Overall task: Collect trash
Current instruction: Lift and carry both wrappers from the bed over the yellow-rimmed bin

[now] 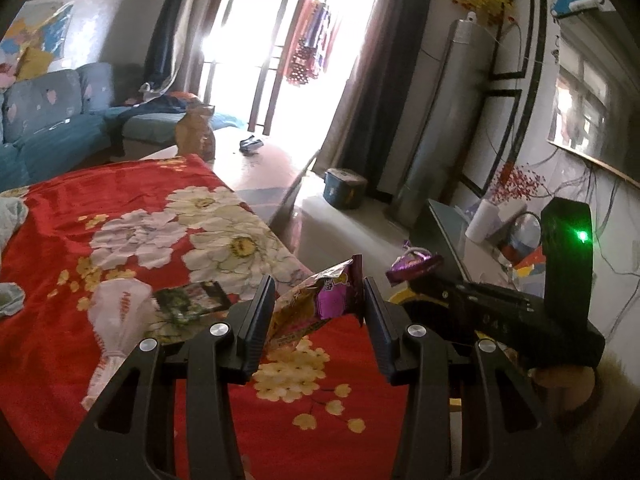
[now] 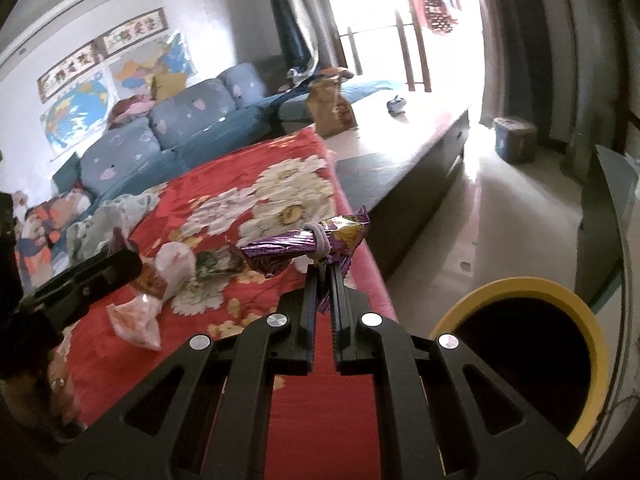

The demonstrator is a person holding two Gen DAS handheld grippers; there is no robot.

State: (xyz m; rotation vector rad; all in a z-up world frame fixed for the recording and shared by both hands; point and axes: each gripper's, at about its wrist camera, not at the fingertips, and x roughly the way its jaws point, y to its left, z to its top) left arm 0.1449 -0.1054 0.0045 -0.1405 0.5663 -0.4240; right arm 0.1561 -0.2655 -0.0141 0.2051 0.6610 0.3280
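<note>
Red flowered cloth (image 2: 248,280) is covering the table, and the yellow-rimmed bin (image 2: 520,284) is waiting on the floor to its right. Both tongs are carrying: the right gripper (image 2: 325,276) is pinching a purple wrapper (image 2: 304,244), the left gripper (image 1: 318,300) is clamping a snack packet (image 1: 316,300). Next, probably, each needs moving over the bin and releasing; more wrappers (image 2: 176,260) are lying on the cloth.

- The red floral cloth (image 1: 120,200) has a satiny sheen.
- The purple snack wrapper (image 2: 280,246) is crinkled, glossy foil.
- The tongs (image 2: 325,280) are matt black plastic with ribbed pads and shiny metal rivets.
- The white bag (image 1: 116,308) is thin, translucent plastic.
- The bin rim (image 2: 520,286) is smooth yellow plastic.
</note>
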